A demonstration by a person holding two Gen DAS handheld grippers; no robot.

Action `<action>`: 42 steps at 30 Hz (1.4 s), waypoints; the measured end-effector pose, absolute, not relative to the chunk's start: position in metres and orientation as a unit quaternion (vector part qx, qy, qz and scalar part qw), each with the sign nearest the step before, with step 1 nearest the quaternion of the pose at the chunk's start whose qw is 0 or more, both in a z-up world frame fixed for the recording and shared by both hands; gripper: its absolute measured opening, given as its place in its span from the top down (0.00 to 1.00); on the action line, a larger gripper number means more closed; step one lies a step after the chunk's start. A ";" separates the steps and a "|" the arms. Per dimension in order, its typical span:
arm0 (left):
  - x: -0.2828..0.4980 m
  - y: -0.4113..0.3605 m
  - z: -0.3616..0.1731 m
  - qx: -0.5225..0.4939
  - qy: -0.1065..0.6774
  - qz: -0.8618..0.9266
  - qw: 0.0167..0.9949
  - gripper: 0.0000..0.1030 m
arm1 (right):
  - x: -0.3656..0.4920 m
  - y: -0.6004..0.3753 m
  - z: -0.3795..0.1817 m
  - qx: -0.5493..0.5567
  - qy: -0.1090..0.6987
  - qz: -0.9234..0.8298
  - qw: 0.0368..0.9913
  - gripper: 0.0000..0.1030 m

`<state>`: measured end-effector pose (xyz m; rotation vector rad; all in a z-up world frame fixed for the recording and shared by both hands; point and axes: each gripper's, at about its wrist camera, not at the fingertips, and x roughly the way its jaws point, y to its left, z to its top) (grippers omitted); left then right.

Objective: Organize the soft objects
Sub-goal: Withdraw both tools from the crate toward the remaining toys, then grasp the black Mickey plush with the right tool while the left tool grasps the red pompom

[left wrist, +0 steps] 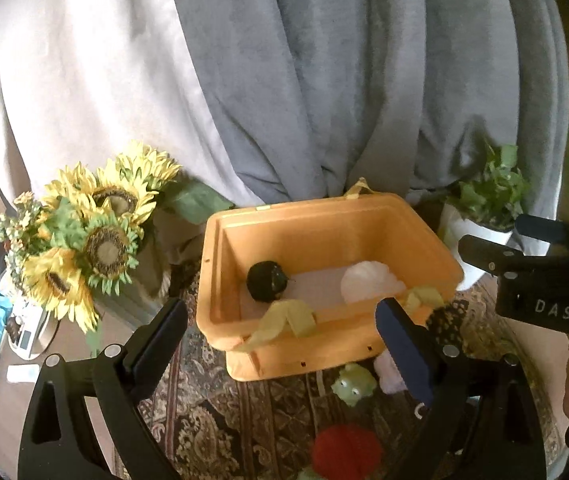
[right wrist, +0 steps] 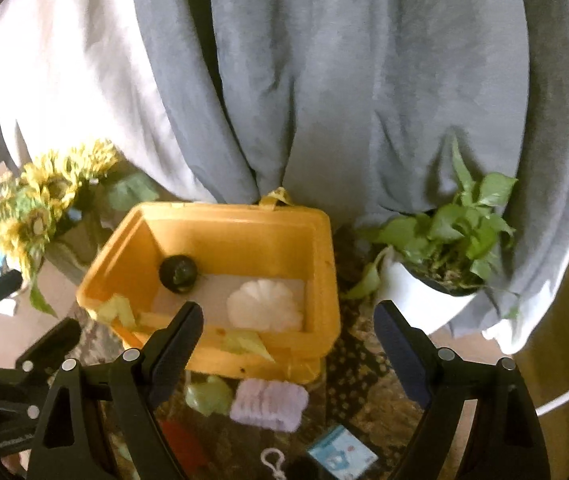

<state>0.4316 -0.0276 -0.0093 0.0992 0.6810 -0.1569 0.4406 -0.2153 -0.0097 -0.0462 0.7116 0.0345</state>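
**Two soft toys sit in the yellow bin, both grippers empty**

Two grippers hover before the yellow bin (left wrist: 326,236), left gripper (left wrist: 282,344) spread wide, holding nothing. Inside, black ball (left wrist: 266,281) at the bin's left wall, white shell plush (left wrist: 370,280) toward its right. Outside its front edge: green frog (left wrist: 353,384), lilac knit (right wrist: 269,402), something red, maybe yarn (left wrist: 346,452). Right gripper (right wrist: 288,348) gapes too, empty.
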 end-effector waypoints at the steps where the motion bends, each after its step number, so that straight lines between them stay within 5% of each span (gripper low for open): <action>1: 0.426 -0.029 -0.010 0.050 0.332 -0.077 0.939 0.06 | 0.436 -0.215 -0.011 -0.026 0.350 0.015 0.936 0.14; 42: 0.382 -0.070 -0.165 0.082 0.556 -0.153 0.813 0.05 | 0.373 -0.240 -0.185 -0.038 0.649 0.004 0.760 0.15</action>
